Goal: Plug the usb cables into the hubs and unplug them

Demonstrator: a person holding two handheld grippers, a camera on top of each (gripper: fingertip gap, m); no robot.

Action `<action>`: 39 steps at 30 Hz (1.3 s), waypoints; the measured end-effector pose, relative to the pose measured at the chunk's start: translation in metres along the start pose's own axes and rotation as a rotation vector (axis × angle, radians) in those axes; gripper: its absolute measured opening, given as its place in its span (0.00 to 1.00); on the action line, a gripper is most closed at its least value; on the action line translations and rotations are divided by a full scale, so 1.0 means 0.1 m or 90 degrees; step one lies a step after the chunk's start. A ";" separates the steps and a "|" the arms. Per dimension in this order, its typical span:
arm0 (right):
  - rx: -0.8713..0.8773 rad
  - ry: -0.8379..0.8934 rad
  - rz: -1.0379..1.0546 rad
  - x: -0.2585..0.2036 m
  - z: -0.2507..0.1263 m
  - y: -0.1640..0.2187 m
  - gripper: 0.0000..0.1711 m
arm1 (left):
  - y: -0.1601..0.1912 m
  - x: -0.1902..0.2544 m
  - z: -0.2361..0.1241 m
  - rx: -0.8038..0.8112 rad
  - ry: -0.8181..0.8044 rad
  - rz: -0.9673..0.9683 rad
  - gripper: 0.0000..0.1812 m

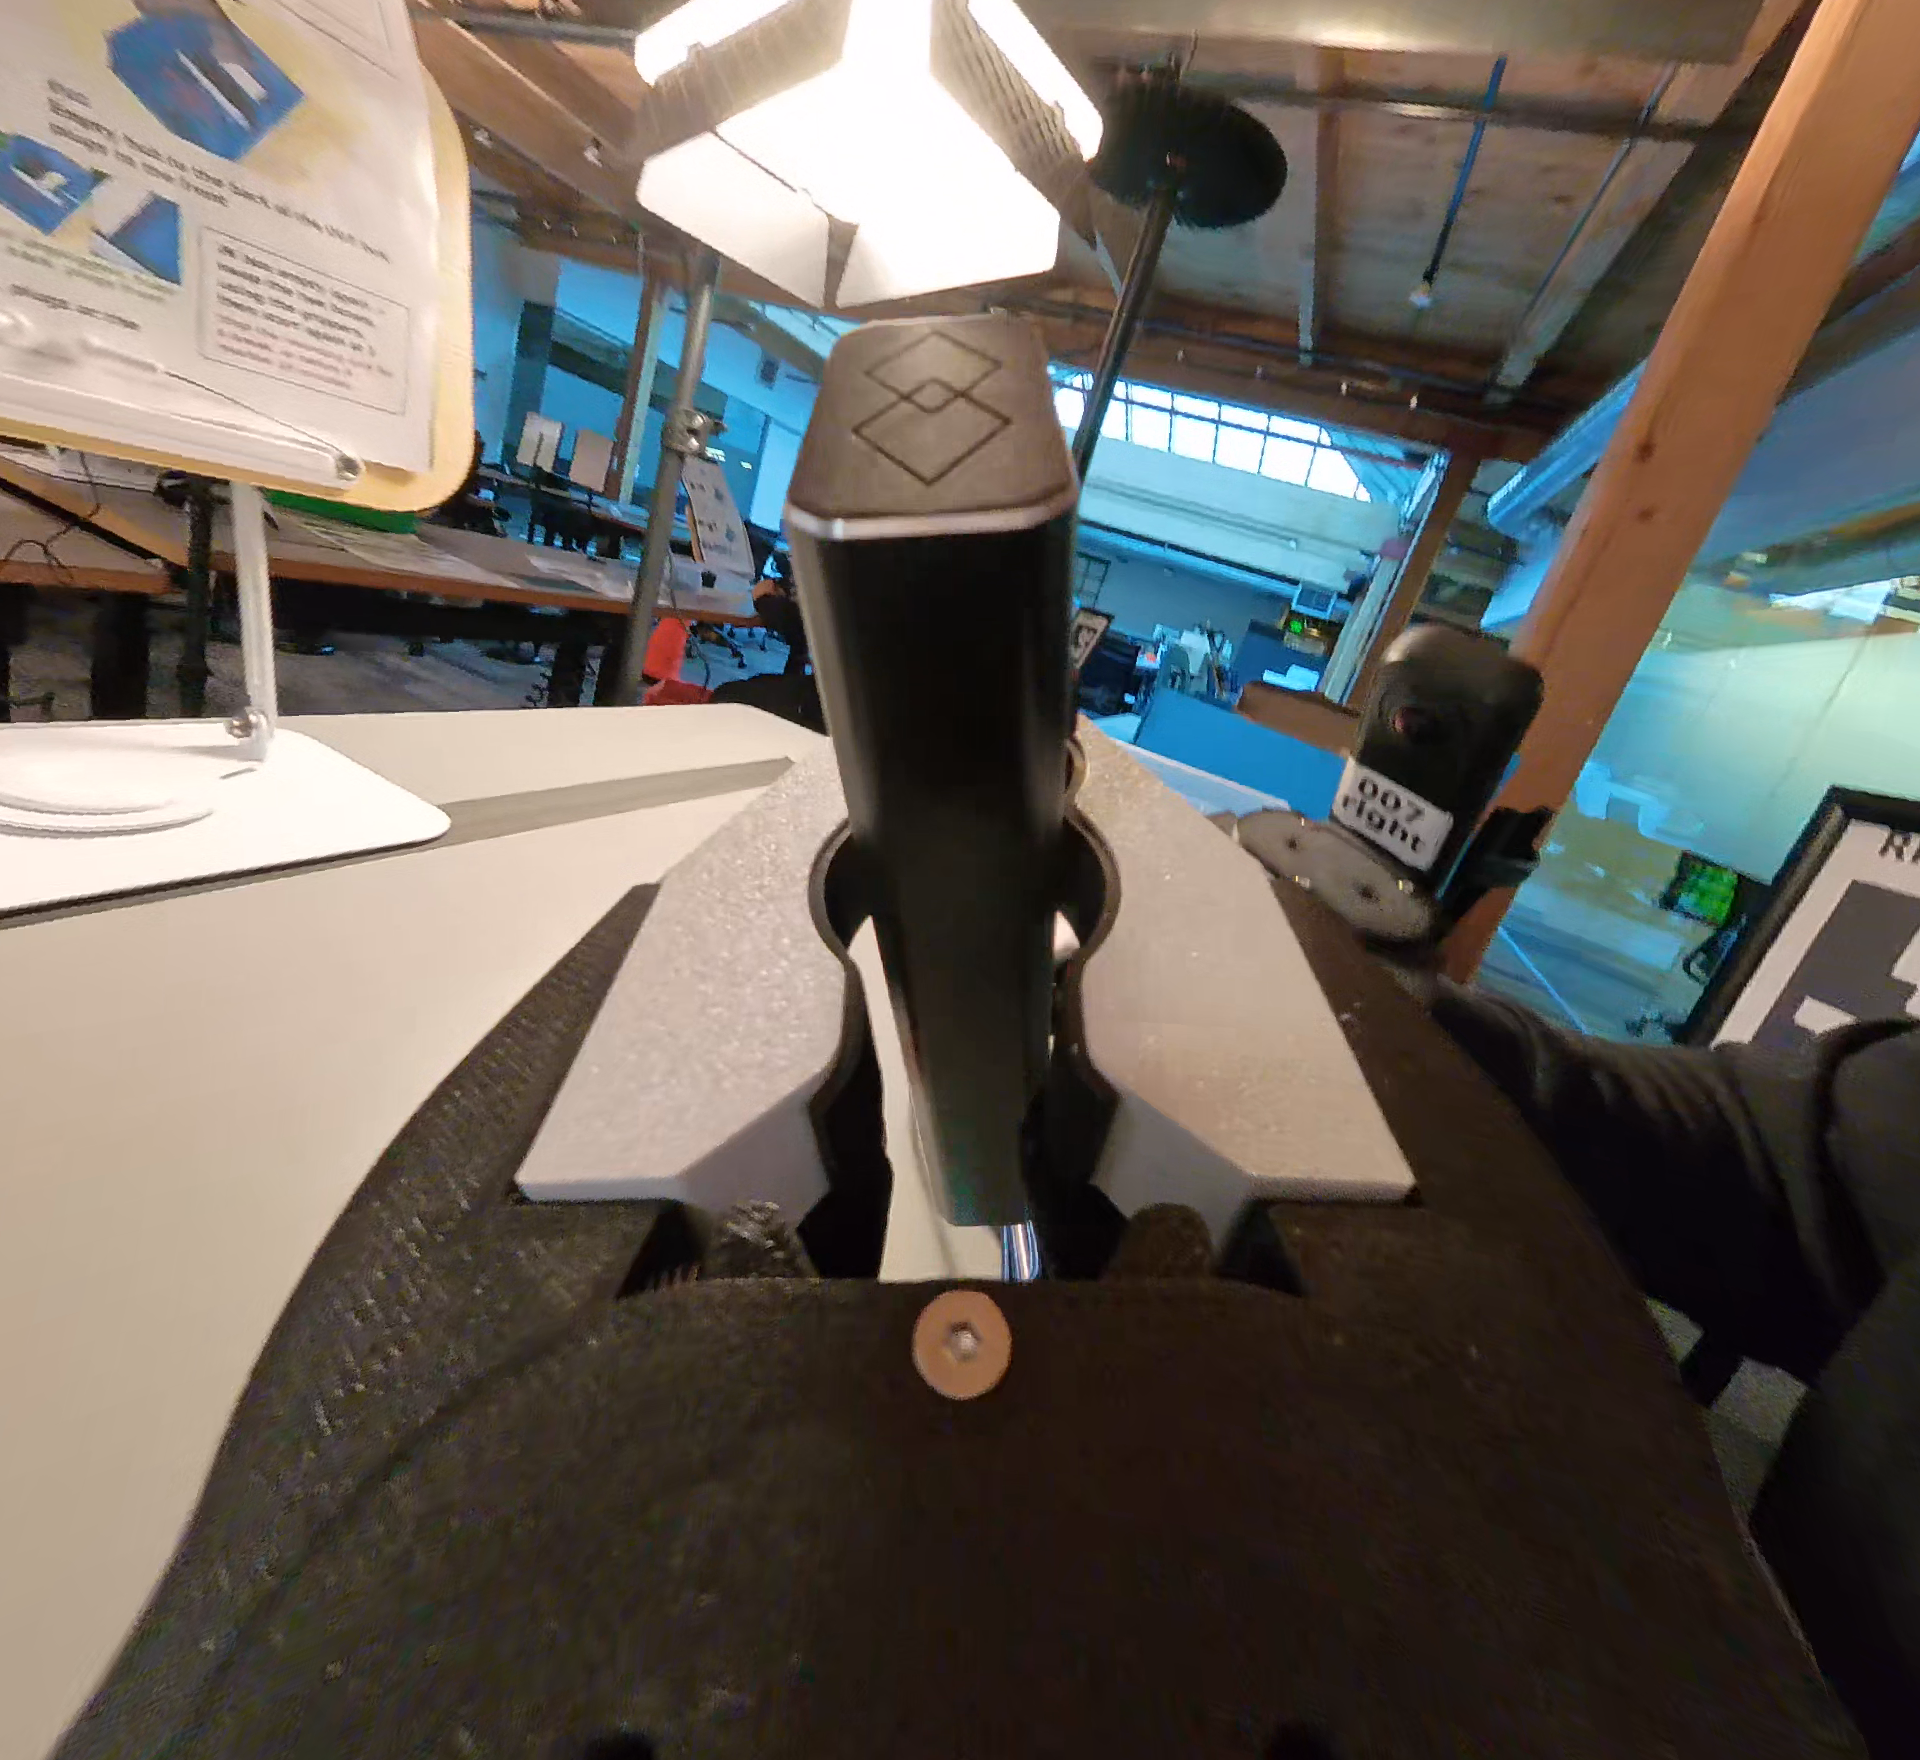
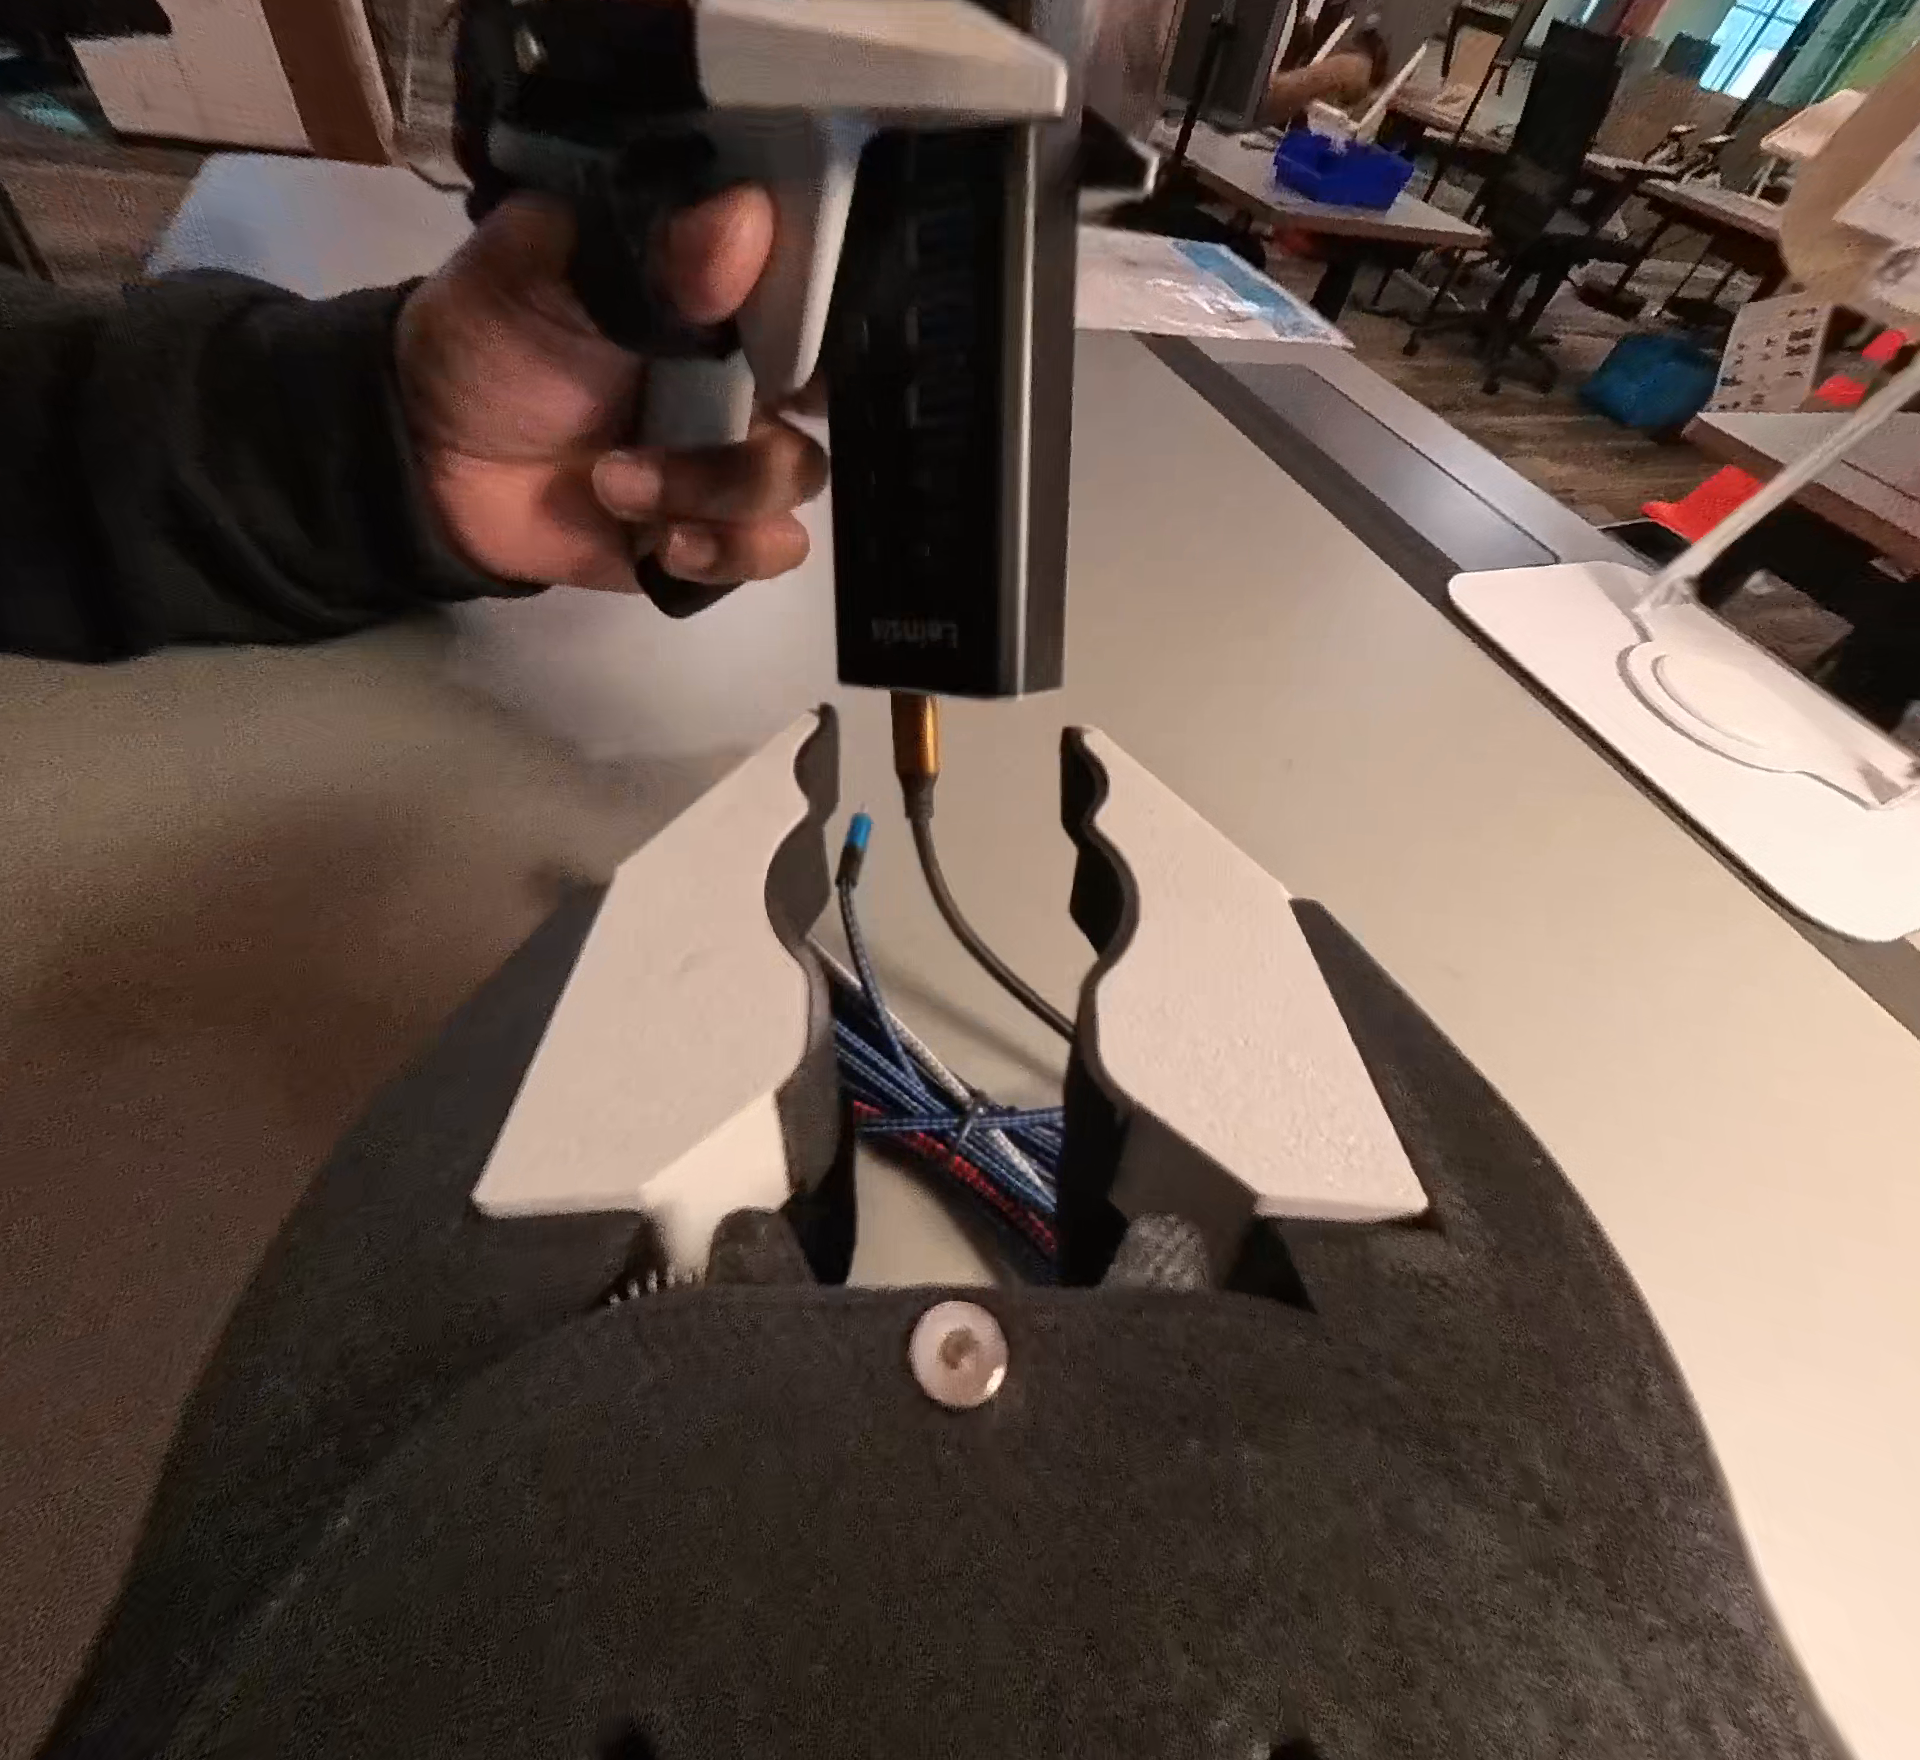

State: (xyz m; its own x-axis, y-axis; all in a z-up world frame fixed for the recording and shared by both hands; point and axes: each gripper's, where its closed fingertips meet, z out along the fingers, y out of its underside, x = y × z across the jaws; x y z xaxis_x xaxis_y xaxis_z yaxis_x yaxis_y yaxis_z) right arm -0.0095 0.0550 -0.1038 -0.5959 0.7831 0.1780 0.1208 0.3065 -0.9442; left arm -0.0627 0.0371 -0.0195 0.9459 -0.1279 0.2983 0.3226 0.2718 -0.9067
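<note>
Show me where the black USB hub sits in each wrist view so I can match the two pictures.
Left wrist view: the black USB hub stands centre frame, clamped between the left tongs, its end pointing up toward the lamp.
Right wrist view: the hub hangs upper centre, held by the far tongs, above the open right tongs; an orange-collared plug is in its lower end.
Shared landmark: the white stand base on the table.

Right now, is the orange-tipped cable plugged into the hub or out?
Plugged in. The orange plug sits in the bottom end of the hub, which the left gripper holds upright. The blue cable hangs loose.
</note>
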 end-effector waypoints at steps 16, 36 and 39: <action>-0.059 0.111 -0.247 -0.04 0.19 0.13 0.04 | -0.07 -0.39 -0.16 0.102 -0.014 -0.263 0.16; -0.057 0.118 -0.255 0.03 0.12 0.12 0.02 | -0.09 -0.38 -0.17 0.093 -0.014 -0.244 0.16; -0.040 0.126 -0.218 0.15 0.02 0.01 0.02 | -0.12 -0.37 -0.16 0.106 -0.002 -0.255 0.16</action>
State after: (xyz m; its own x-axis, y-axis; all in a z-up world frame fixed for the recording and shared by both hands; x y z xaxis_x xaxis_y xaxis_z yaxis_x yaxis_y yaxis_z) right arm -0.0200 0.0661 -0.1029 -0.4464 0.7174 0.5348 -0.0067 0.5950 -0.8037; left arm -0.1019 0.0228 -0.0242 0.7449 -0.2514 0.6180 0.6652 0.3517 -0.6587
